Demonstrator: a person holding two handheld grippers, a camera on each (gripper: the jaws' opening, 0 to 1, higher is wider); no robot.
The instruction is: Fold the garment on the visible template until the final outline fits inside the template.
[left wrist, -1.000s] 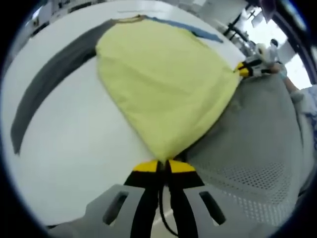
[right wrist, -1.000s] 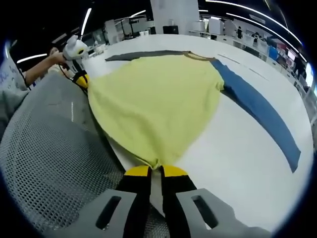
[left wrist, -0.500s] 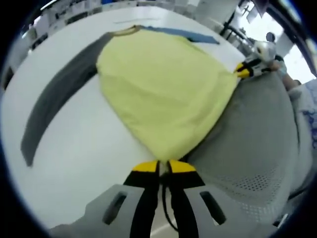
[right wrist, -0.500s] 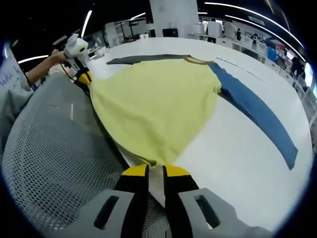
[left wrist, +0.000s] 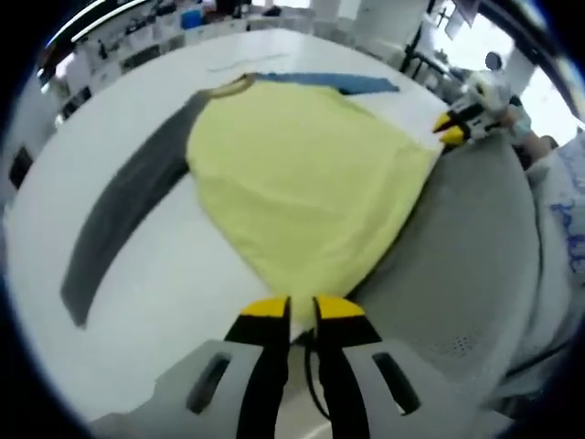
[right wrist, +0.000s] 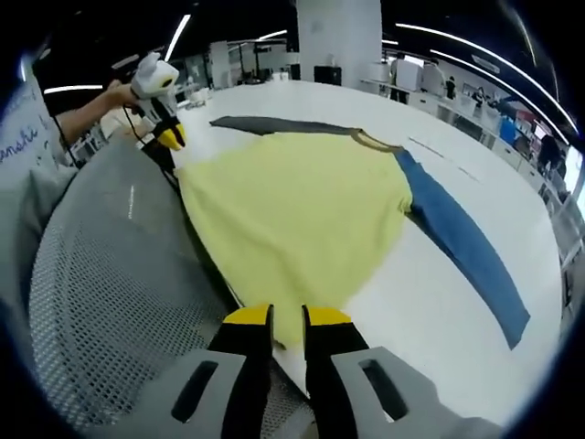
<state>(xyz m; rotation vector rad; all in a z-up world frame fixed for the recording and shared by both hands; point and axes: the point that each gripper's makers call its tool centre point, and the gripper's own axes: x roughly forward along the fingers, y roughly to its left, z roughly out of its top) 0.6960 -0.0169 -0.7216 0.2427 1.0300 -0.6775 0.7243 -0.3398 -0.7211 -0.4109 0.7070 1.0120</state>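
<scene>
On white table (left wrist: pixel 183 293), smooth yellow garment (left wrist: pixel 302 183) spreads flat.

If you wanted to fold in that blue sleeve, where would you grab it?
Probably at its free far end: the blue sleeve lies flat and straight on the white table, pointing away from the yellow body. Come in low from beyond that tip.

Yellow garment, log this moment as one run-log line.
garment: flat on white table, unfolded | sleeves: grey, blue, spread | left gripper: at hem corner | right gripper: at other hem corner
</scene>
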